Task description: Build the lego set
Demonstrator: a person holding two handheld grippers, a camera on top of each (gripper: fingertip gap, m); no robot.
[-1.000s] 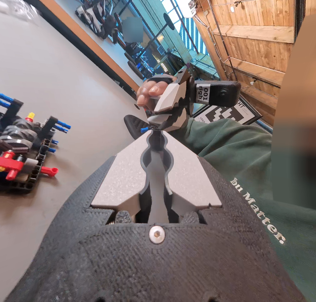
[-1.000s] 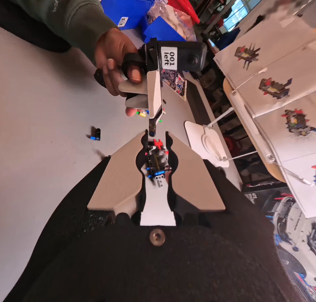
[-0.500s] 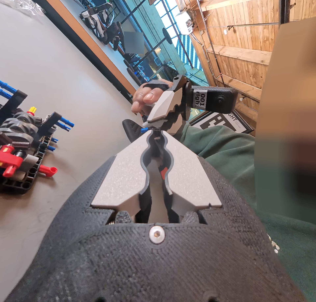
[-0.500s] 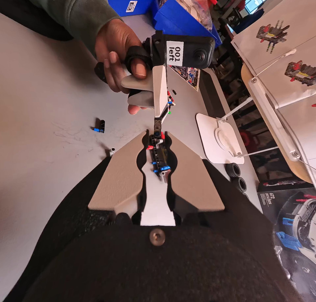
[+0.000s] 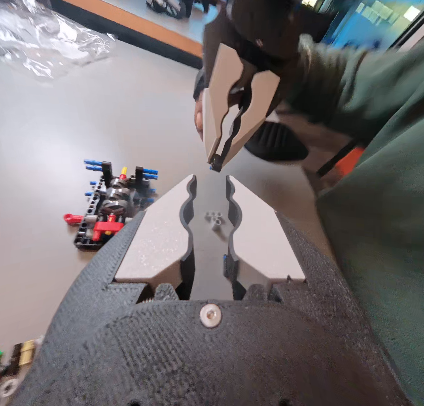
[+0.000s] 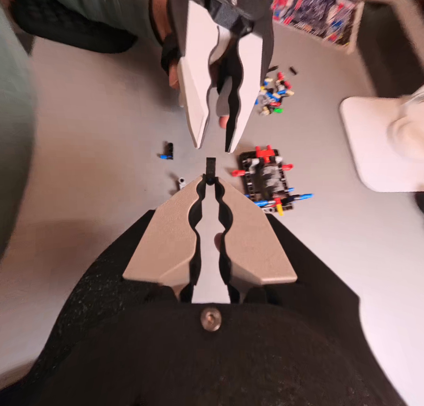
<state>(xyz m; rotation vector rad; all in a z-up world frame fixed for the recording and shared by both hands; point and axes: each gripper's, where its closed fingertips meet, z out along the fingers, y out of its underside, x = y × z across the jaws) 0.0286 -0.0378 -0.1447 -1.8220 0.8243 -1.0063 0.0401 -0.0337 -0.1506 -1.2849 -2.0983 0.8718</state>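
The left hand-held gripper [image 5: 211, 180] stood agape above the desk [image 5: 68, 124]; opposite, the right hand-held gripper [image 5: 216, 162] pinched a small black piece [image 5: 215, 165].

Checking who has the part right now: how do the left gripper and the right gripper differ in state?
The left gripper has its jaws spread apart with nothing between them; the right gripper is closed at the tips, pinching a small black lego piece. The left gripper's fingers look pale grey, the right's more beige. Both have wavy black inner pads, point at each other tip to tip, and hover above the grey table.
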